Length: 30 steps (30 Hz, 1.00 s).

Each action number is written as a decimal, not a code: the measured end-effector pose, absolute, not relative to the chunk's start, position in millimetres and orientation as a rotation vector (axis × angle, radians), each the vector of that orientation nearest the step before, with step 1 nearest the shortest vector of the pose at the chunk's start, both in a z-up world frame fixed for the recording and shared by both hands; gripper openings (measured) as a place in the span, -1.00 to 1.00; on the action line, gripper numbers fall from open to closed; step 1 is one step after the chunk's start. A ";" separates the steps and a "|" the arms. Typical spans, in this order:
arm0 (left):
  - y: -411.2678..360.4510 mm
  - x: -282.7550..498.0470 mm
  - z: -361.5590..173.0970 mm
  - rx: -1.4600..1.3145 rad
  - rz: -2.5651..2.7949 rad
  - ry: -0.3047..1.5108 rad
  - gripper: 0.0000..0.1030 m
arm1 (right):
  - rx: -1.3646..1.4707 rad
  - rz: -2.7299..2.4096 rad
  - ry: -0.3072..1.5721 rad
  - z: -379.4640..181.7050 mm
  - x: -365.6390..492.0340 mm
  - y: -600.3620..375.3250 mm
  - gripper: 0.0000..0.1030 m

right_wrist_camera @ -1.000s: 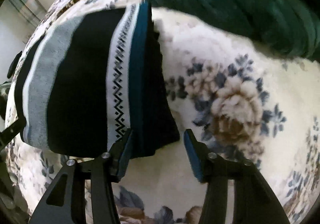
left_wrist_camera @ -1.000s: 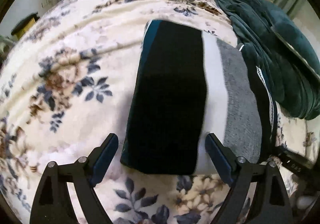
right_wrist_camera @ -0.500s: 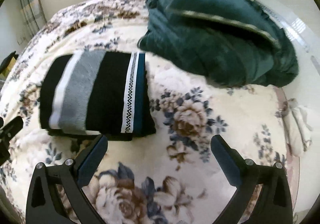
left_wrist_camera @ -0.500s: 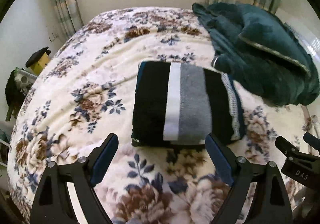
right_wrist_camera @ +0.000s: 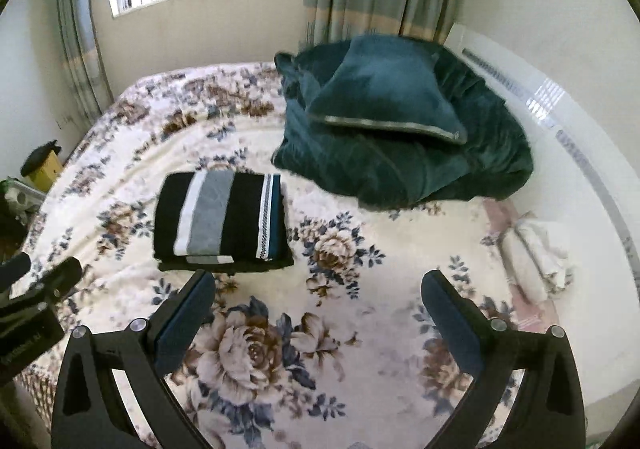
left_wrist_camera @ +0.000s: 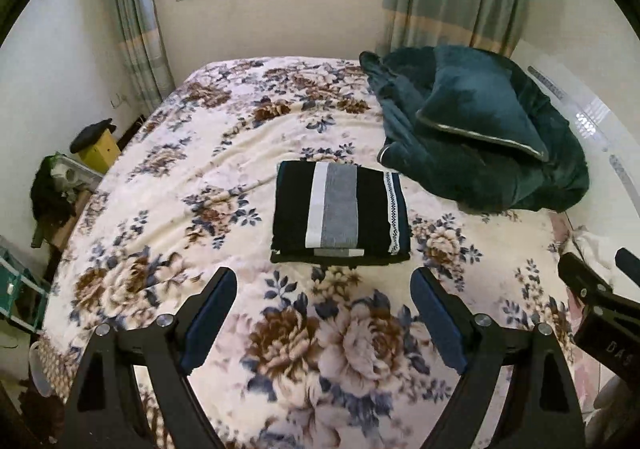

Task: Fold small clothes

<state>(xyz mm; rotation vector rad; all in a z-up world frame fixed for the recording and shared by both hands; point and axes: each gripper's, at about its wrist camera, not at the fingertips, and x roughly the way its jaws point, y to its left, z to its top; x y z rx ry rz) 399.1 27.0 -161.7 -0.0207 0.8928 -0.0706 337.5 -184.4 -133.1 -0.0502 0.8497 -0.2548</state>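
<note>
A folded black garment with white, grey and teal stripes [left_wrist_camera: 340, 215] lies flat in the middle of the floral bed [left_wrist_camera: 200, 169]; it also shows in the right wrist view [right_wrist_camera: 222, 223]. My left gripper [left_wrist_camera: 322, 313] is open and empty, held back above the bed's near part, well short of the garment. My right gripper [right_wrist_camera: 316, 313] is open and empty, to the right of the garment and apart from it. The right gripper shows at the right edge of the left wrist view [left_wrist_camera: 596, 301].
A dark green blanket with a pillow on it [left_wrist_camera: 476, 133] is heaped on the bed's far right. Folded white cloth [right_wrist_camera: 540, 253] lies at the right edge. A yellow box [left_wrist_camera: 98, 147] and clutter stand left of the bed. Window and curtains behind.
Both grippers have pulled back and up from the folded garment, which now lies farther off. The right gripper's jaws have opened wider.
</note>
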 end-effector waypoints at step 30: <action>45.7 244.4 -21.8 -0.033 -0.026 0.720 1.00 | -0.062 -0.165 0.680 33.4 153.0 -158.8 1.00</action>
